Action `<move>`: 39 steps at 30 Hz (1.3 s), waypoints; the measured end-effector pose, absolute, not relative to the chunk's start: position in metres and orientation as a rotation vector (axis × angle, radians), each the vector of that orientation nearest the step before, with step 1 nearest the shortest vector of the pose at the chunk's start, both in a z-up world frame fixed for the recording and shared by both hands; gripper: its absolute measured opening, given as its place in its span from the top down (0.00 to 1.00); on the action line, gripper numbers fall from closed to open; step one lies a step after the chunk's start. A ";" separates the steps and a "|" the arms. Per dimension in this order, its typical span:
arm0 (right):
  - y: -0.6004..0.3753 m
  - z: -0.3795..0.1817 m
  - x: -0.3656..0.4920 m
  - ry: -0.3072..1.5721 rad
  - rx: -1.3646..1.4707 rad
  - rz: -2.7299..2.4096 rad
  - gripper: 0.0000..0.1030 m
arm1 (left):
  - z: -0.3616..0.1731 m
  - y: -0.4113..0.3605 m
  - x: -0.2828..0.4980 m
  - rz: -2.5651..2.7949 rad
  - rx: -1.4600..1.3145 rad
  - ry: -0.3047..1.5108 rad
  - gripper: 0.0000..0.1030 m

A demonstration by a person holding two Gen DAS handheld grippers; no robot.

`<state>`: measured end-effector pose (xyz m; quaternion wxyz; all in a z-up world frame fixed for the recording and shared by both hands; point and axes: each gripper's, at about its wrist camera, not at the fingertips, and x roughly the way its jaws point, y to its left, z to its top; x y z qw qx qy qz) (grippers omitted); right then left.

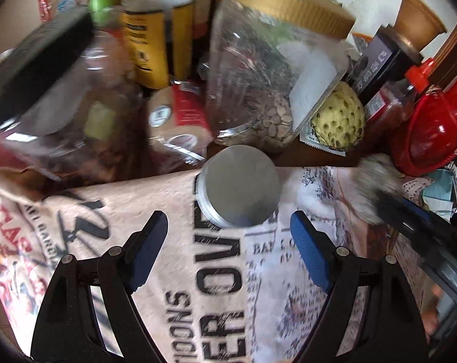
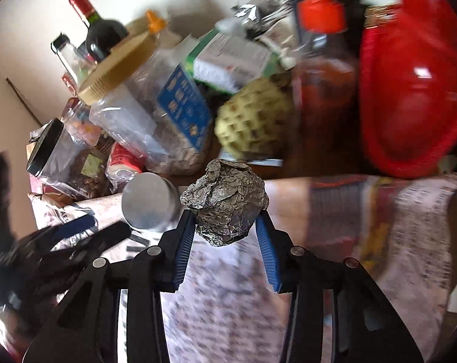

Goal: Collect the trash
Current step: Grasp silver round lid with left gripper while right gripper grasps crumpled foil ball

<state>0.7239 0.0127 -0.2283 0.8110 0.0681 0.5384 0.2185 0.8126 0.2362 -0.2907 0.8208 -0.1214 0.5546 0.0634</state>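
Foil ball [image 2: 224, 204] is pinched in right gripper [image 2: 225, 220], to be lifted clear of round tin [image 2: 149, 201]; left gripper [image 1: 228, 222] gapes empty.

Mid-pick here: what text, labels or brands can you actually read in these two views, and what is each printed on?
"OVER", large black letters on the printed cloth.
"BAR", small print on the same cloth.
Yellow label on the bottle: too blurred.
Blue label on the clear jar: characters too blurred.
Dark box: pale characters unreadable.

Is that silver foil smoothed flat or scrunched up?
Scrunched up: the foil is a creased, lumpy ball, pinched between the right gripper's jaws.
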 end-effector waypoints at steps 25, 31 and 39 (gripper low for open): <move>-0.078 -0.157 0.683 1.043 0.165 0.417 0.63 | -0.262 0.169 0.808 0.205 -0.167 1.126 0.28; -0.106 -0.116 0.652 0.957 0.148 0.480 0.63 | -0.193 0.131 0.749 0.216 -0.186 1.009 0.28; -0.140 -0.066 0.598 0.837 0.086 0.588 0.63 | -0.108 0.082 0.650 0.270 -0.236 0.809 0.28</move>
